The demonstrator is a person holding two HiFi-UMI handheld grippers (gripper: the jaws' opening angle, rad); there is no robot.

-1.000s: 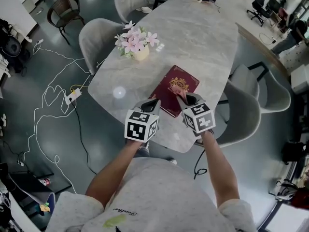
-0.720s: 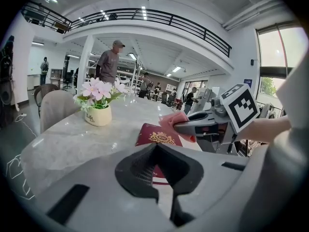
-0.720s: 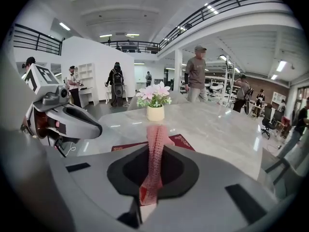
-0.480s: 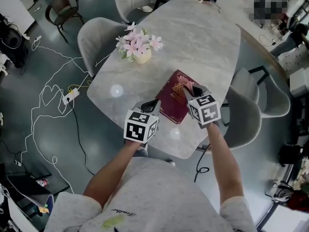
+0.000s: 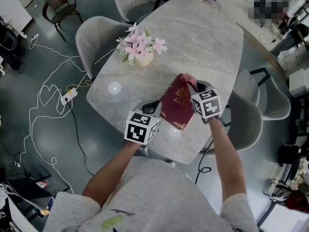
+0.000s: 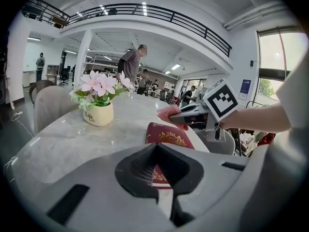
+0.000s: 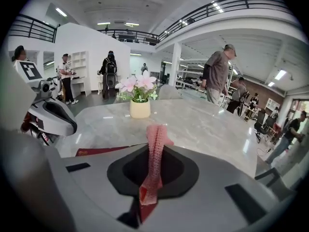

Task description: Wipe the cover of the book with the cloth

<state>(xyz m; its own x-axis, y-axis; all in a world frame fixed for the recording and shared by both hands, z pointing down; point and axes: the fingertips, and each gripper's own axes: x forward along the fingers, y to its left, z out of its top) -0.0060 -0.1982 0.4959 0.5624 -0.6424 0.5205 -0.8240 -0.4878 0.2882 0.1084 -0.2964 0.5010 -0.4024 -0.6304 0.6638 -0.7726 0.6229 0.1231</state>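
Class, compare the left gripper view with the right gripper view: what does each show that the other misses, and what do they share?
Only the left gripper view shows the gold-stamped cover of the book, its near edge pinched by the left hand-held gripper, and the right hand-held gripper with its marker cube. Only the right gripper view shows the cloth close up, clamped between that gripper's shut jaws, and the left hand-held gripper from outside. Both show the flower pot, the marble table, the book and the pink cloth.
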